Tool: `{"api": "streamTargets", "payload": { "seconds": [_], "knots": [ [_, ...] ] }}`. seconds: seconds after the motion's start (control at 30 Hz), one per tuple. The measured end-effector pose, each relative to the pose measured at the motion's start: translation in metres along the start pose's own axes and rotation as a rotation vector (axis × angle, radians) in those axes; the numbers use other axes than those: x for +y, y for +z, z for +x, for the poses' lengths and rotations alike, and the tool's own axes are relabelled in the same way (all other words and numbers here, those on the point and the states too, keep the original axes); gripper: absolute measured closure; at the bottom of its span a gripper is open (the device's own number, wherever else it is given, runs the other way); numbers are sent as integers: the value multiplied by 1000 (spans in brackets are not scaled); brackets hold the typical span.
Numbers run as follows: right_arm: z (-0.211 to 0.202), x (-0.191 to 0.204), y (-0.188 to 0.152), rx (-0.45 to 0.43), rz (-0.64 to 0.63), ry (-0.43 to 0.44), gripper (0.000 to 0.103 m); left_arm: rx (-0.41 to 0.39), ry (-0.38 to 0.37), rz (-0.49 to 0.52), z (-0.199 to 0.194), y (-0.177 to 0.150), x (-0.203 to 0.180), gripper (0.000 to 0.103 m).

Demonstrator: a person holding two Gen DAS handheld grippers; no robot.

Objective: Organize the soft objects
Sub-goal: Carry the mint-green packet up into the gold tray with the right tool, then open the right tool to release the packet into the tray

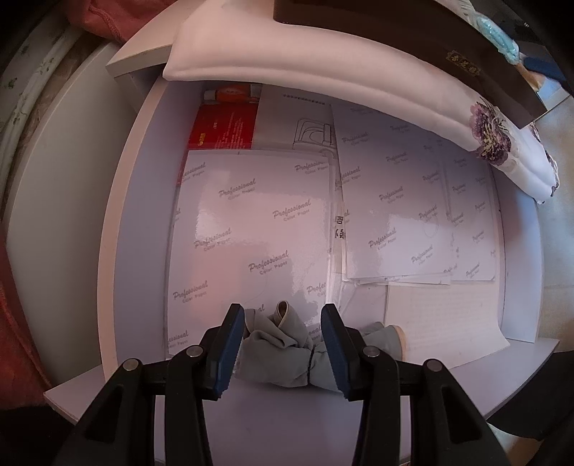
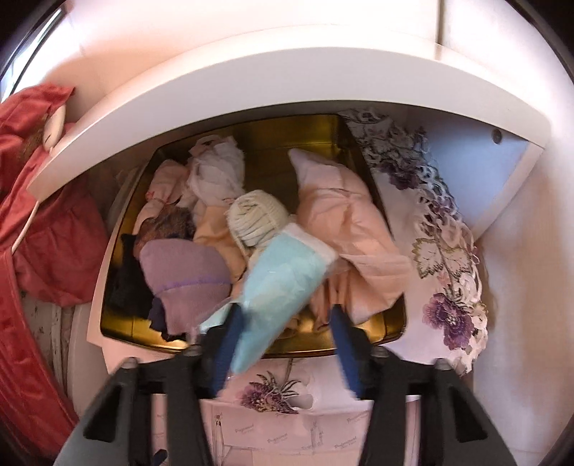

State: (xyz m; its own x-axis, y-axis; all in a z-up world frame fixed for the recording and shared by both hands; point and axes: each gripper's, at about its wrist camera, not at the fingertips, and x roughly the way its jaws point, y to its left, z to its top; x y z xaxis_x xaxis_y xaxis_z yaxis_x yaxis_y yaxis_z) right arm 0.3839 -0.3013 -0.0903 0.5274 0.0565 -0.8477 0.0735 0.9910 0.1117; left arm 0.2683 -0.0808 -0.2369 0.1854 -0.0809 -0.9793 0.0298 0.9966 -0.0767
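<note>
In the left wrist view my left gripper (image 1: 282,312) points down into a white drawer (image 1: 140,200). Its jaws are shut on a bundle of grey socks (image 1: 276,344) that fills the gap; one cuff trails out past the right finger. In the right wrist view my right gripper (image 2: 285,310) hangs over a gold tin (image 2: 272,136) packed with several rolled soft items. A light-blue folded cloth (image 2: 283,283) lies slanted between the fingers. It rests against the left finger, and a gap separates it from the right one, so the jaws are open.
Glossy sheets of printed paper (image 1: 251,222) and a red packet (image 1: 224,125) line the drawer bottom. A white padded cloth with purple flower embroidery (image 2: 441,251) lies beside the tin. A dark box (image 1: 394,32) sits on that cloth (image 1: 287,61). A red garment (image 2: 46,229) hangs at the left.
</note>
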Motion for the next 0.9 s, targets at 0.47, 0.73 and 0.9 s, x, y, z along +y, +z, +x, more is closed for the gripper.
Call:
{"api": "streamTargets", "payload": {
  "seconds": [0.47,0.73,0.9],
  "knots": [
    [29,11,7,51,-50,-54,83,-3,1,-1,-1,0,0,58],
    [16,11,4,38,-56,-34,78,-11,12,0,-3,1,1,58],
    [1,10,-7,15,-72,-32,67,-19,16,2,-7,1,2,58]
  ]
}}
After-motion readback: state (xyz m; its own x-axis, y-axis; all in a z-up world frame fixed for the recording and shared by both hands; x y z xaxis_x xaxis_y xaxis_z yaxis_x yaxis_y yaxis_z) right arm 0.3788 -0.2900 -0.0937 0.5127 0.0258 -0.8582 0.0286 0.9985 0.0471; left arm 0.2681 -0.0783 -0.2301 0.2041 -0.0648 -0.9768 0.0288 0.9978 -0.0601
